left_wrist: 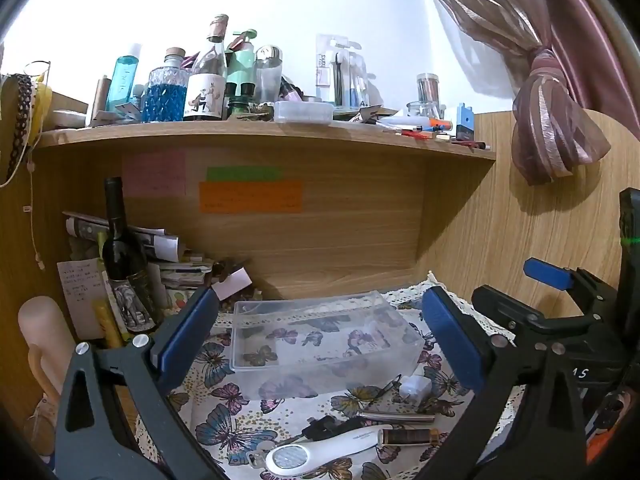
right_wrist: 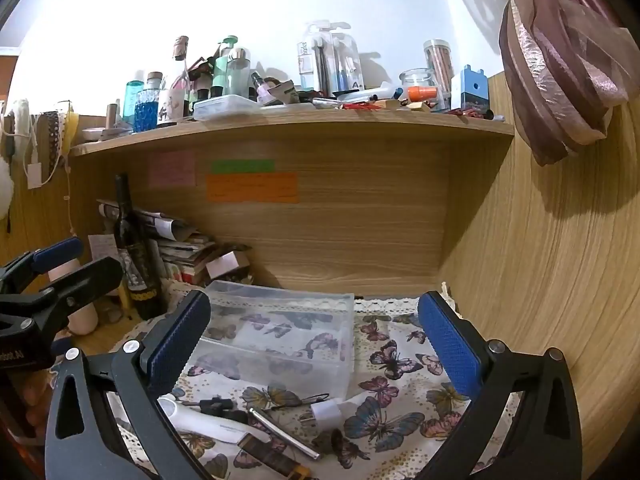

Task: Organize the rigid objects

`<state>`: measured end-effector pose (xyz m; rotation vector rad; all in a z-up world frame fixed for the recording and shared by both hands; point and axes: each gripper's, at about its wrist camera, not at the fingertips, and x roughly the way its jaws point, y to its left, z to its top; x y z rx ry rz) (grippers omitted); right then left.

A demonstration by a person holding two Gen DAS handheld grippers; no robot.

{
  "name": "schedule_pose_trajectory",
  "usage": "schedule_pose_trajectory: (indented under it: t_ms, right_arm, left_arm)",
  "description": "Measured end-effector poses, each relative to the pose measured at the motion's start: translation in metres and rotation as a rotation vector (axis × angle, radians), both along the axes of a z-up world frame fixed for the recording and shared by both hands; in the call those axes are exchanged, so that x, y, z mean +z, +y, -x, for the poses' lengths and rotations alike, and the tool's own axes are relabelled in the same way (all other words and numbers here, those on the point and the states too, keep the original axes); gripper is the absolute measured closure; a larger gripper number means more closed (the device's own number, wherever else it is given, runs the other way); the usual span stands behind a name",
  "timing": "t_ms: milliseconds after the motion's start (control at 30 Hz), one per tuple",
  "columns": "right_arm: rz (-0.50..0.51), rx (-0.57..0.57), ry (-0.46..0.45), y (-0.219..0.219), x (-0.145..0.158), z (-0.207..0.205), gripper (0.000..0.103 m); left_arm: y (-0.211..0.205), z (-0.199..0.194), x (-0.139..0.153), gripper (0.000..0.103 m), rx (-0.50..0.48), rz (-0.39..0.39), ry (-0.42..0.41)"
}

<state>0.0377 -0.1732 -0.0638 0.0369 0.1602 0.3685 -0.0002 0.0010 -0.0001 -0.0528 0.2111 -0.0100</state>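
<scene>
1. I hold both tools level and low over the butterfly cloth (left_wrist: 224, 424), facing the clear plastic box (left_wrist: 324, 340), which I take as my landmark. It sits open-topped and empty on the cloth, under the wooden shelf (left_wrist: 264, 136).

2. My left gripper (left_wrist: 320, 332) stands with its jaws spread wide, nothing between the blue pads; the box shows in the gap but lies beyond the pads, untouched. My right gripper (right_wrist: 320, 340) is just as wide and just as empty, off to the right of the left one.

3. The loose things I am meant to sort lie on my side of the box, nearer me than its front wall: a white handled tool (left_wrist: 316, 452) with a round head, a metal rod (left_wrist: 396, 417), a small brown tube (left_wrist: 408, 437), a black clip-like piece (left_wrist: 324, 428) and a white plug (left_wrist: 416, 389). The plug lies nearest the box's front right corner; the rest are a little farther toward me.

4. As I judge it, no sorting is done yet: the box holds nothing and both my jaws are free. I am at the approach step, choosing a first piece.

5. Next I would tip one gripper down toward a piece in front of the box, straddle it across its narrow side, and close. The rod and tube lie close together, so I must set my pads carefully to take only one.

6. The crowded bottles (left_wrist: 204, 80) on the shelf above the box are not my concern now.
</scene>
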Motion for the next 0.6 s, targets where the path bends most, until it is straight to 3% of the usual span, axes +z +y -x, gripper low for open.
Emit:
schedule_pose_trajectory:
  t_ms: [600]
  right_arm:
    - [-0.02, 0.006, -0.011, -0.0044, 0.0024, 0.004, 0.0]
  left_arm:
    - [-0.0004, 0.0015, 0.0034, 0.0, 0.0, -0.003, -0.008]
